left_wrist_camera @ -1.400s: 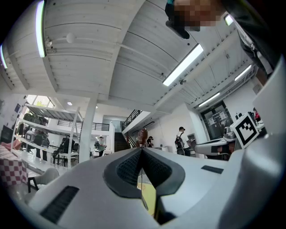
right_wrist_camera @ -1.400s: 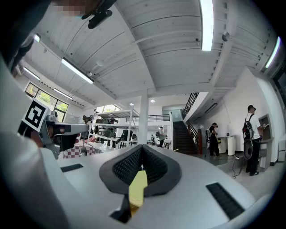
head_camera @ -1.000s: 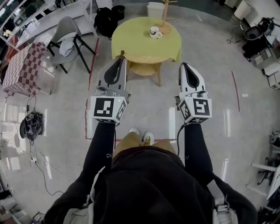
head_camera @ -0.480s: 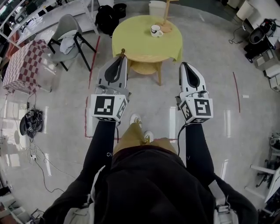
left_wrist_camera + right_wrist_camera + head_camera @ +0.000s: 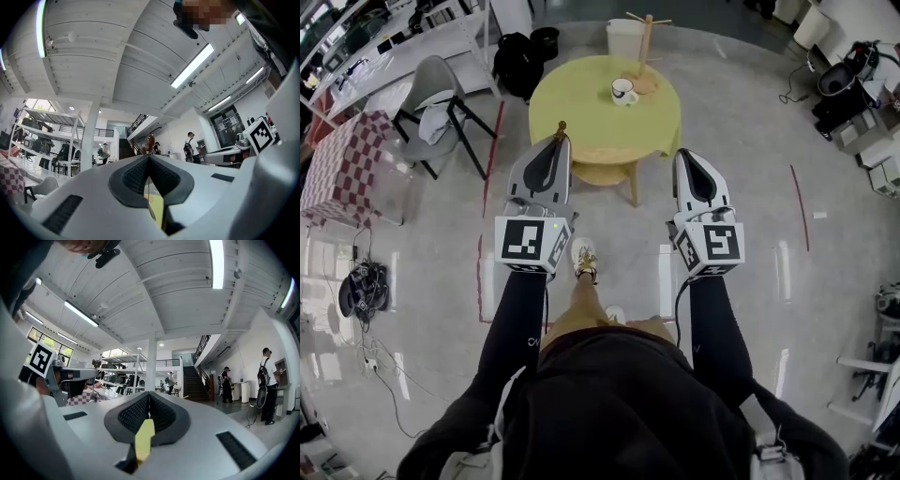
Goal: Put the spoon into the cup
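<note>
Since the earlier frames the round yellow table [image 5: 572, 103] has slid down from the top edge of the head view toward both grippers, and one shoe [image 5: 582, 256] now leads at centre frame. Judgement: approach walk, table not yet within reach.

Left gripper [image 5: 561, 141]: jaws clenched on the spoon [image 5: 562, 126]. Only its brown end shows past the tips, and it shows the same way in the left gripper view [image 5: 150, 142].

Right gripper [image 5: 684, 156]: jaws pressed together with nothing between them, confirmed in the right gripper view [image 5: 149, 394].

The cup [image 5: 622, 91] stands upper centre on the table, beside a wooden stand [image 5: 645, 56], well apart from the spoon. Insertion not begun; more closing-in needed first.
</note>
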`<state>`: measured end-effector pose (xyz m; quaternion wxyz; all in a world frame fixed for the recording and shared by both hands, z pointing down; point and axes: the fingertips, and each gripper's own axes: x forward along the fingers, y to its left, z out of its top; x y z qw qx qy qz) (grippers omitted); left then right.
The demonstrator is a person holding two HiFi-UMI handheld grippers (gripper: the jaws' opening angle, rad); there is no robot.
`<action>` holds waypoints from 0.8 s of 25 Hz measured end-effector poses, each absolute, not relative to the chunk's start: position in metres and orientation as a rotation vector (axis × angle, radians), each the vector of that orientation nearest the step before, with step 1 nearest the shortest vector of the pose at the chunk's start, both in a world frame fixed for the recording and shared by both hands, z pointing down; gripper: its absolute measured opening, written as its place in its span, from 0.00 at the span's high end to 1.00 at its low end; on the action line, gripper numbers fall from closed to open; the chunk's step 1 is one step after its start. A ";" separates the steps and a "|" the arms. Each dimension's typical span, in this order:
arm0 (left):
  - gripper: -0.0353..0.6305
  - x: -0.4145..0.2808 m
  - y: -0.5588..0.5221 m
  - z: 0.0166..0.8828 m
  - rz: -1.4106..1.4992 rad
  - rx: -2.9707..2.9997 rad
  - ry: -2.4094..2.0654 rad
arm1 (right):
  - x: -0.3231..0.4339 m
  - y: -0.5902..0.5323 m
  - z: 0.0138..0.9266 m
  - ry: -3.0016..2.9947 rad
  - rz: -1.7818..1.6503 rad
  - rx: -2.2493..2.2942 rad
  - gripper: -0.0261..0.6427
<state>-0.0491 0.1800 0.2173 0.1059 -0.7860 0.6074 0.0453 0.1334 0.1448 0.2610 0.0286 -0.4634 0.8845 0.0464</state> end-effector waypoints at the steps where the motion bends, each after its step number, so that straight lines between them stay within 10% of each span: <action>1: 0.93 -0.052 0.173 0.219 0.131 -2.320 1.791 | 0.131 0.138 0.263 2.730 0.138 -1.436 0.92; 20: 0.93 -0.082 -0.011 0.215 0.136 -2.394 1.717 | 0.098 -0.033 0.259 2.690 0.100 -1.528 0.92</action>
